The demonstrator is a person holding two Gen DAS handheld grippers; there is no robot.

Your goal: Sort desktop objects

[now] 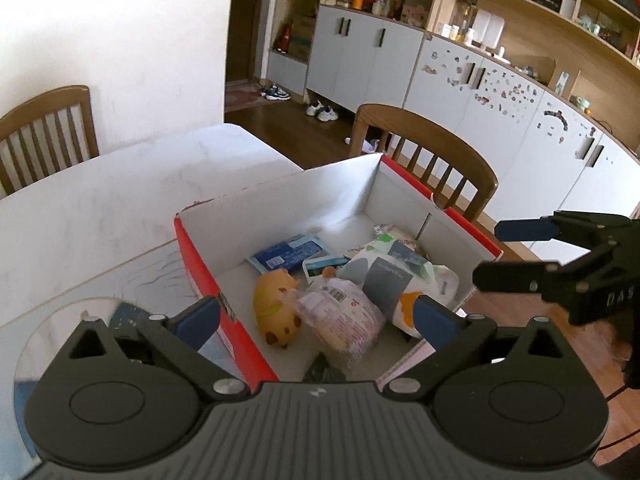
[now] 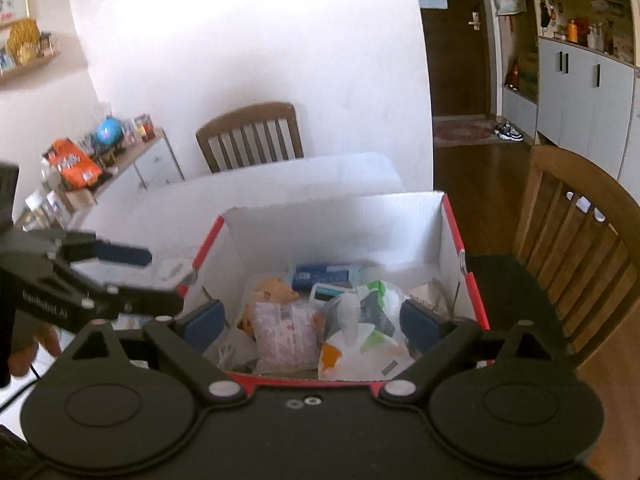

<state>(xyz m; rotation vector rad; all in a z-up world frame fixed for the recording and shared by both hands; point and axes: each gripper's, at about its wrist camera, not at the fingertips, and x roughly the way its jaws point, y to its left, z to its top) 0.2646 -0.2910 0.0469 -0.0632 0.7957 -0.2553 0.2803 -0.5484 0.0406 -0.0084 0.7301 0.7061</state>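
Observation:
A red-and-white cardboard box (image 1: 208, 280) (image 2: 340, 224) stands open on the white table (image 1: 120, 200). Inside it lie a yellow toy animal (image 1: 276, 308) (image 2: 276, 290), a pink printed packet (image 1: 344, 320) (image 2: 284, 336), a blue packet (image 1: 288, 254) (image 2: 324, 274) and a white plastic bag (image 1: 400, 272) (image 2: 360, 332). My left gripper (image 1: 318, 318) (image 2: 156, 280) hovers open over the box's near left side, nothing between its pads. My right gripper (image 2: 314, 320) (image 1: 508, 256) is open above the box's near edge, also empty.
One wooden chair (image 1: 432, 148) (image 2: 580, 240) stands right behind the box, another (image 1: 48, 128) (image 2: 252, 136) at the table's far side. A small round white object (image 2: 172, 270) lies on the table left of the box. Grey cabinets (image 1: 500, 120) line the far wall.

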